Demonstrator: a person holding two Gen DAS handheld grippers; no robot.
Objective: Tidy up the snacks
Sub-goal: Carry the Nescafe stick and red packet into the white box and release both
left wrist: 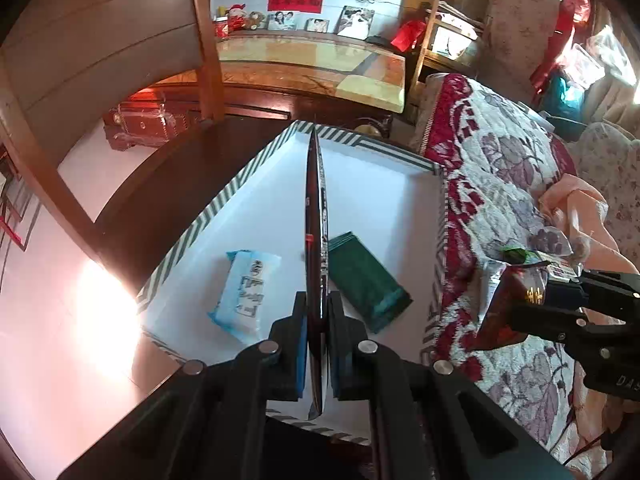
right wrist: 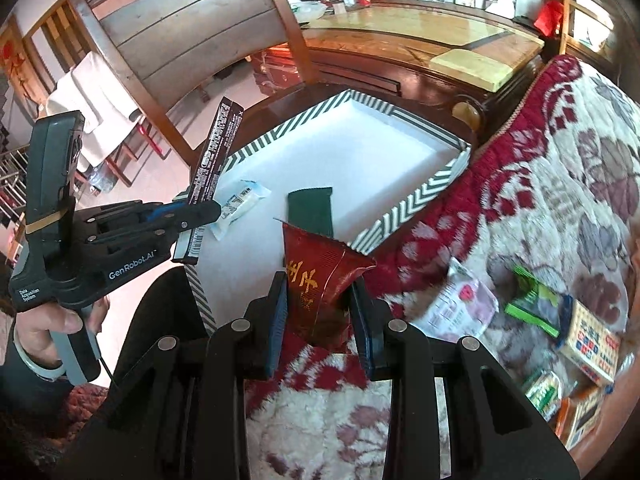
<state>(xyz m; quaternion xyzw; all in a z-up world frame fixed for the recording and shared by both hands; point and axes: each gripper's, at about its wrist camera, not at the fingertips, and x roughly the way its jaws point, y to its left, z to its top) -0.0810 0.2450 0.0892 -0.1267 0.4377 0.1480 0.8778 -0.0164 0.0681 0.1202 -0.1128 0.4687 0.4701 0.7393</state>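
The box's (right wrist: 416, 196) far half lies bare; blue packet (right wrist: 240, 208) and green packet (right wrist: 312, 210) crowd its near half.

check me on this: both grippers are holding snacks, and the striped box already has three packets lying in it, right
Not quite: the striped box has two packets lying in it, a pale blue one and a dark green one, as the left wrist view shows. Both the left gripper and right gripper are indeed holding snacks.

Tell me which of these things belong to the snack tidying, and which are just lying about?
Part of the job: striped box, black flat packet, red packet, blue-white packet, green packet, loose snacks on the blanket.

Lying about: chair, framed photos, blanket.
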